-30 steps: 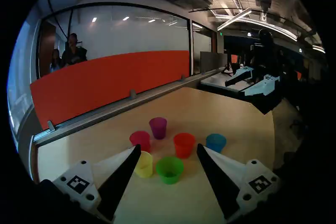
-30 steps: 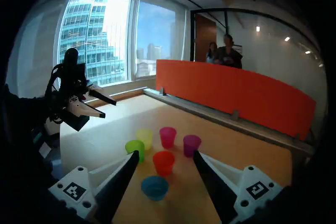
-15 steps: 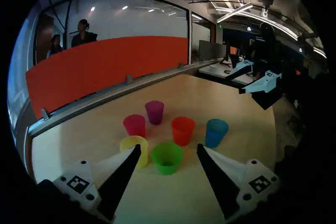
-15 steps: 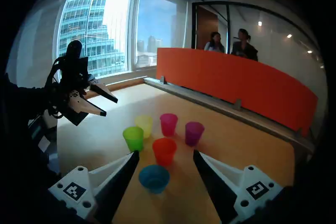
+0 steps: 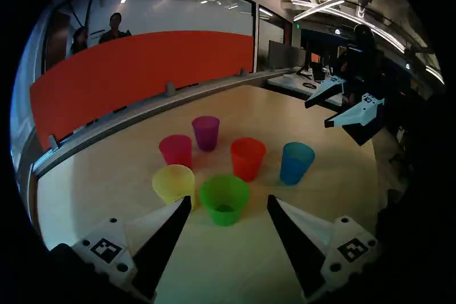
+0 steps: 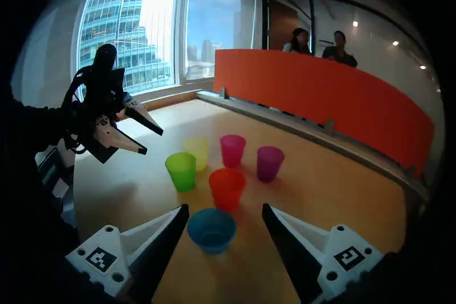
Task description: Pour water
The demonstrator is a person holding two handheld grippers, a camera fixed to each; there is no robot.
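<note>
Several coloured plastic cups stand in a cluster on a wooden table [image 5: 319, 133]. In the left gripper view my left gripper [image 5: 227, 201] is open, with the green cup [image 5: 224, 198] just ahead between its fingertips. Around it stand the yellow cup [image 5: 172, 184], pink cup [image 5: 176, 150], purple cup [image 5: 206, 132], orange cup [image 5: 247, 158] and blue cup [image 5: 296, 162]. In the right gripper view my right gripper [image 6: 224, 208] is open over the blue cup [image 6: 211, 230], with the orange cup [image 6: 227, 187] beyond it. The left gripper [image 6: 142, 140] hangs open at the left there; the right gripper [image 5: 319, 113] shows open at the right in the left gripper view.
An orange partition [image 5: 142, 70] runs along the table's far edge, with two people [image 6: 316, 41] behind glass. Large windows [image 6: 137, 36] lie past the table's left end in the right gripper view. Desks [image 5: 296, 81] stand beyond the table in the left gripper view.
Both grippers have moved closer to the cups, which look larger and nearer. The green cup now sits at the left fingertips and the blue cup at the right ones. Both stay open.
</note>
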